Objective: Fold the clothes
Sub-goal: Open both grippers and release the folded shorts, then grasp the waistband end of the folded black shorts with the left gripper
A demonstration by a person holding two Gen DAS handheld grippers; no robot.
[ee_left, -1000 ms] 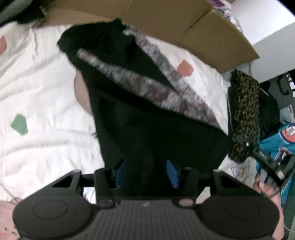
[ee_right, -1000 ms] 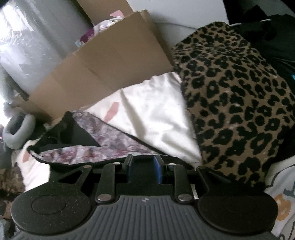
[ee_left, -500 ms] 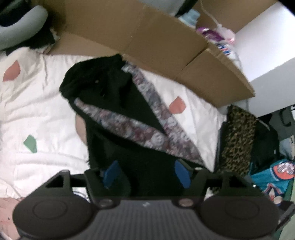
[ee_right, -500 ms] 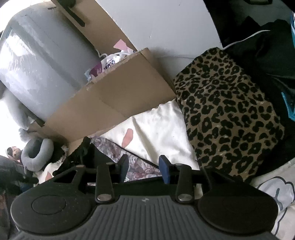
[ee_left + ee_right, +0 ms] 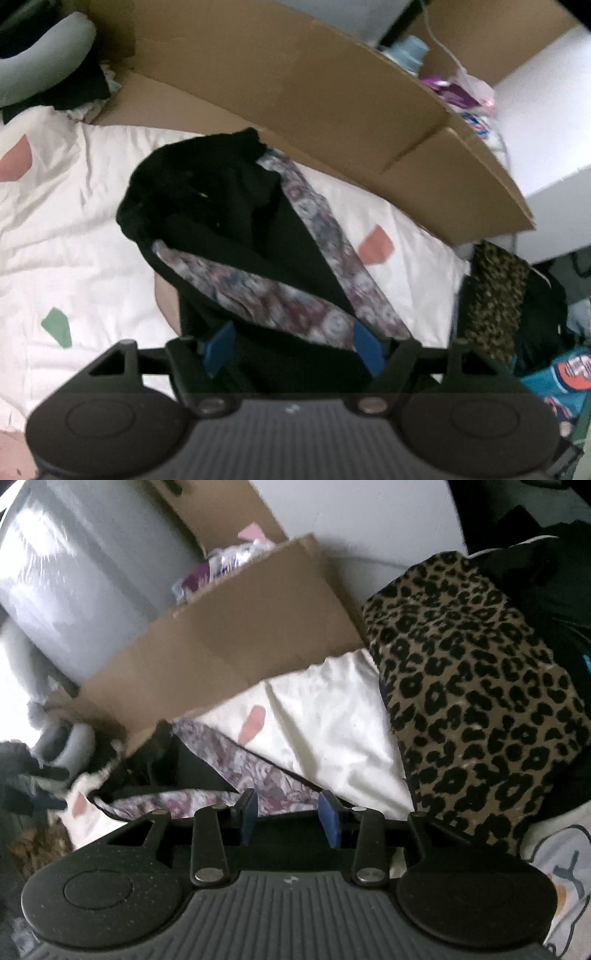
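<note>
**Ana:** Below the left tool (image 5: 291,349), from its own camera, the black garment with floral trim (image 5: 236,221) lies on the white bedsheet (image 5: 66,236). It runs from between the pads up toward 11 o'clock, with the floral bands forming a V. The cardboard box (image 5: 314,96) stands behind it at 12 o'clock.

**Ben:** And the jaws?

**Ana:** Well apart. They have just been opening, and the blue pads (image 5: 218,349) press on nothing, though black cloth shows between them. I'd judge this as the letting-go at the end of one fold.

**Ben:** What about the right-hand view?

**Ana:** The right tool (image 5: 289,818) also has its jaws apart, just opened, and is holding nothing. The same garment shows just past its pads, stretching to 9 o'clock. A leopard-print cloth (image 5: 472,694) sits on the pile at 2 o'clock, well apart from the jaws.

**Ben:** So what comes next?

**Ana:** The garment looks only partly folded, with the bunched end at 11 o'clock loose. My guess is that each tool needs to find an edge or corner and close on cloth alone, not the sheet. Then they'd carry it across evenly so the floral bands line up
</note>
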